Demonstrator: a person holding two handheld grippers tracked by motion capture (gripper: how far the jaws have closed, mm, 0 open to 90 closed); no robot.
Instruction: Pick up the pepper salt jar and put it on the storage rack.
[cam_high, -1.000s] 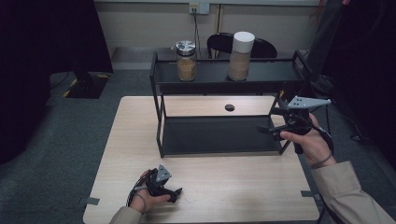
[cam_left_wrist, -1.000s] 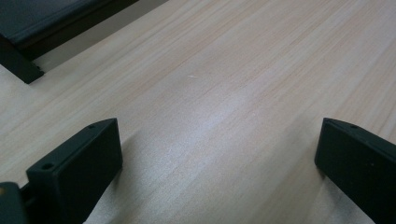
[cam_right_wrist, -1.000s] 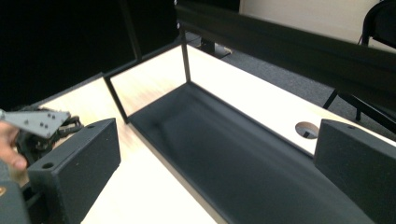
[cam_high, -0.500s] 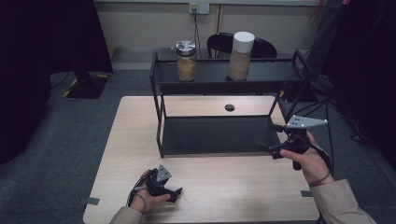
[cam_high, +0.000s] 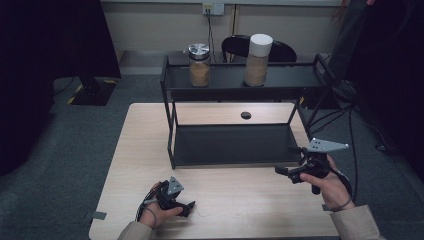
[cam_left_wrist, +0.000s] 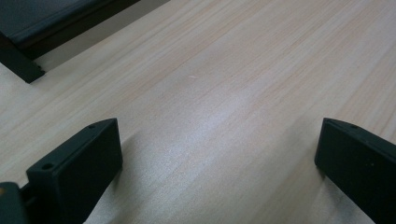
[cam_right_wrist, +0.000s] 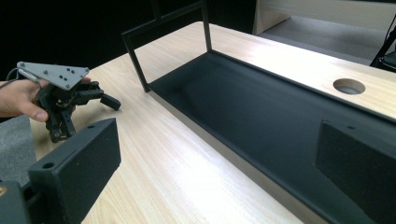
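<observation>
Two jars, one with a metal lid (cam_high: 199, 65) and one with a white lid (cam_high: 258, 60), stand on the rack's (cam_high: 240, 150) top shelf, upper centre, well apart from both grippers. Left gripper (cam_high: 186, 206) rests low on the counter (cam_high: 240, 210), fingers spread, nothing between. Right gripper (cam_high: 281, 171), lower right, hovers with fingers spread, empty.

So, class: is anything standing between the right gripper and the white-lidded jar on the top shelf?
Nothing lies on the bare table in between. The white-lidded jar stands on the black rack's raised top shelf, behind its front rail, so the open right gripper, down beside the lower shelf, would likely have to rise over that rail.
</observation>
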